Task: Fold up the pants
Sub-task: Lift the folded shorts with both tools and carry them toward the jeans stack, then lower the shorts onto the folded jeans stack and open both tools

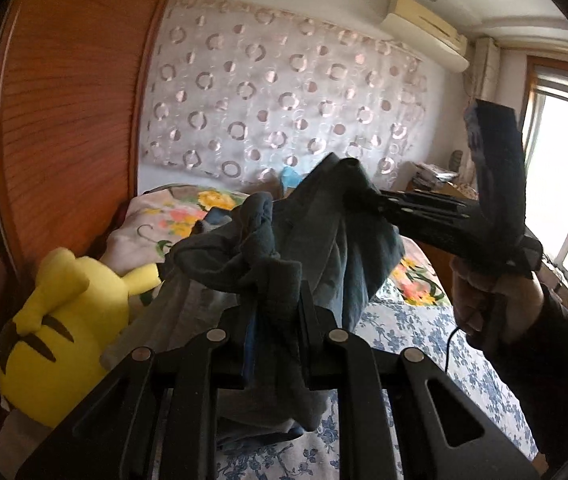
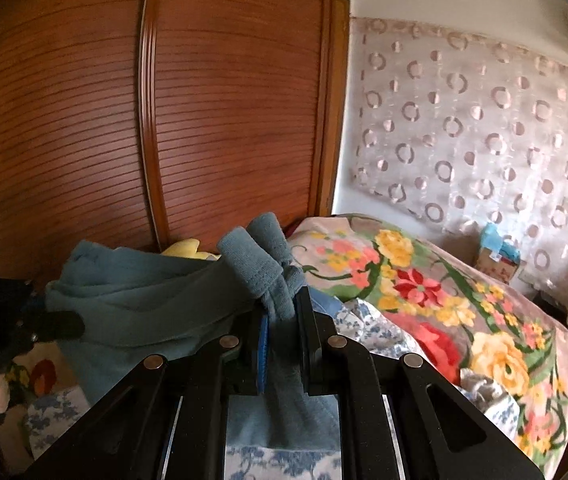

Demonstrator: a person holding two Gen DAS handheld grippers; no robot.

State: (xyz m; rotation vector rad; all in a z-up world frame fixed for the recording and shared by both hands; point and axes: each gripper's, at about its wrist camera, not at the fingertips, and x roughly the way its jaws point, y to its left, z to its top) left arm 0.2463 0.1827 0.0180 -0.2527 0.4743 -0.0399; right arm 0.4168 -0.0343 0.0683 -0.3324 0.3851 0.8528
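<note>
Teal pants (image 1: 324, 232) hang above the bed, pinched by left claw (image 1: 273, 316) and right claw (image 2: 281, 320).

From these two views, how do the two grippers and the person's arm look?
Both grippers are matte black with angular linkage arms joined by round silver pivot pins. The right gripper has a blue pad on one finger; the left gripper shows none clearly. A thin black cable hangs beside the dark sleeve.
</note>
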